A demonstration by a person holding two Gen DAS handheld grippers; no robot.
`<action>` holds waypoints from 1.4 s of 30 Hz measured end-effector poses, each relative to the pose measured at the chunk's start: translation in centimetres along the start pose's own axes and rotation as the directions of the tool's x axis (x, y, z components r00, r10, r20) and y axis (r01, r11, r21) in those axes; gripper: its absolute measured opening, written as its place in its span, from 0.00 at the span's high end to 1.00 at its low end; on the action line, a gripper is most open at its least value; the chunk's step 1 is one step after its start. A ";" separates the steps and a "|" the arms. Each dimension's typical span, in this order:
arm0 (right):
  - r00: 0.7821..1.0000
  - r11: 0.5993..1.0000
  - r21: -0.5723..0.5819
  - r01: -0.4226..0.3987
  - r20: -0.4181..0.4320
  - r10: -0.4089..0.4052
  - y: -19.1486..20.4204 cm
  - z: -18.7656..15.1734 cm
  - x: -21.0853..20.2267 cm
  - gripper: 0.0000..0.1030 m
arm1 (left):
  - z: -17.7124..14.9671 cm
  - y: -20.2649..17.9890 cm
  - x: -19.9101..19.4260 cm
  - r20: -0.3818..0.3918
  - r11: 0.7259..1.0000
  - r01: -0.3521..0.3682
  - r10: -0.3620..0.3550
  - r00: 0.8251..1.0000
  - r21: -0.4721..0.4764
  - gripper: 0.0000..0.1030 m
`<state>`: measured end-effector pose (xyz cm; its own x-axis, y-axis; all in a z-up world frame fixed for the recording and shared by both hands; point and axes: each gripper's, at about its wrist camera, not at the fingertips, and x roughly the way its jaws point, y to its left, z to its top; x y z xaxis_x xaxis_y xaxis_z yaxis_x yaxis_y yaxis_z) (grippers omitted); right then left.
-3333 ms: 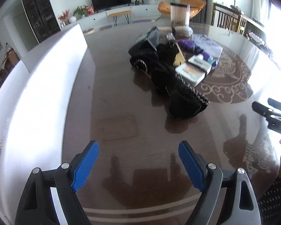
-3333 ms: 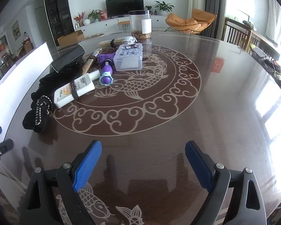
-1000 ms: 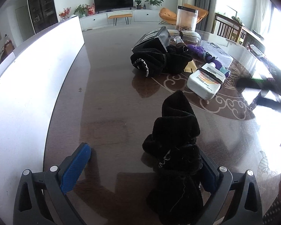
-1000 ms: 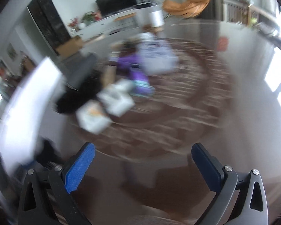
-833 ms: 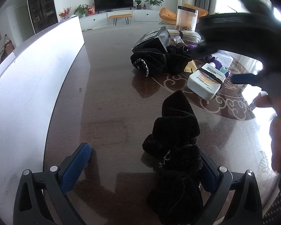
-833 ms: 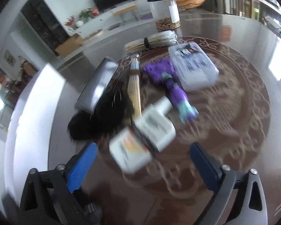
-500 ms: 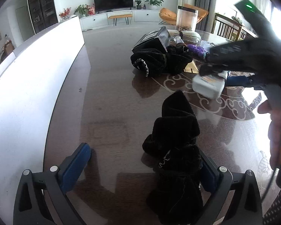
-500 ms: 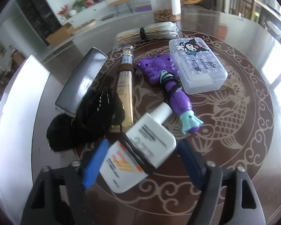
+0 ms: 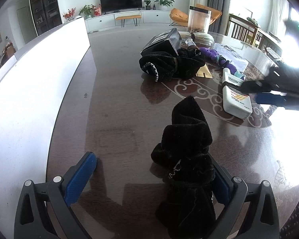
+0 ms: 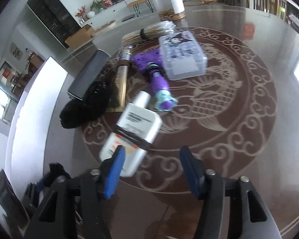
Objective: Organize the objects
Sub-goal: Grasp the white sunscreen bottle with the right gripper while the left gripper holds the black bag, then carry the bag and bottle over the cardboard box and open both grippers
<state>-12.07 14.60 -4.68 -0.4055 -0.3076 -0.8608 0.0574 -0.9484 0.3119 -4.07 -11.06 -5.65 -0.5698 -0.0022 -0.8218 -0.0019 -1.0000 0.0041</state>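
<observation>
A black fuzzy cloth lies on the dark table, leaning against the right pad of my left gripper. That gripper is open wide and its left pad touches nothing. Two white bottles bound with a black band lie near the table's round pattern. My right gripper hovers at their near end with its jaws closing. The bottles' bottom corner sits just inside the left finger, clear of the right pad. In the left wrist view, the right gripper reaches in beside the bottles.
Behind the bottles lie a purple toy, a clear lidded box, a gold tube, a black case, a second black cloth, a bundle of sticks and a jar. A white panel borders the table's left.
My right gripper swung in over the white bottles and its jaws narrowed from wide open, then it drifted so the bottles lie by its left finger. The left gripper and black cloth stayed put.
</observation>
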 end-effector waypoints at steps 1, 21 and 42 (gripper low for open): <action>1.000 1.000 0.011 -0.002 0.000 0.002 0.1 0.0 0.3 0.42 | 0.0 0.0 0.0 0.000 1.000 0.000 0.000 1.000 0.000 0.00; 0.975 0.937 -0.275 0.216 0.104 -0.195 -1.1 -7.6 -2.2 0.47 | -0.5 0.0 -0.1 -0.004 1.000 0.014 -0.014 1.000 0.013 0.00; 0.968 0.943 -0.219 0.250 0.085 -0.236 -4.6 -11.2 -5.2 0.48 | -1.6 -3.6 -2.5 -0.032 0.984 0.121 -0.118 0.993 0.128 0.70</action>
<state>0.03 19.73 -6.13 -0.4837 -0.0671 -0.8727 0.1528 -0.9882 -0.0088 -1.31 -7.50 -4.48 -0.5391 0.1152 -0.8343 -0.1760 -0.9841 -0.0222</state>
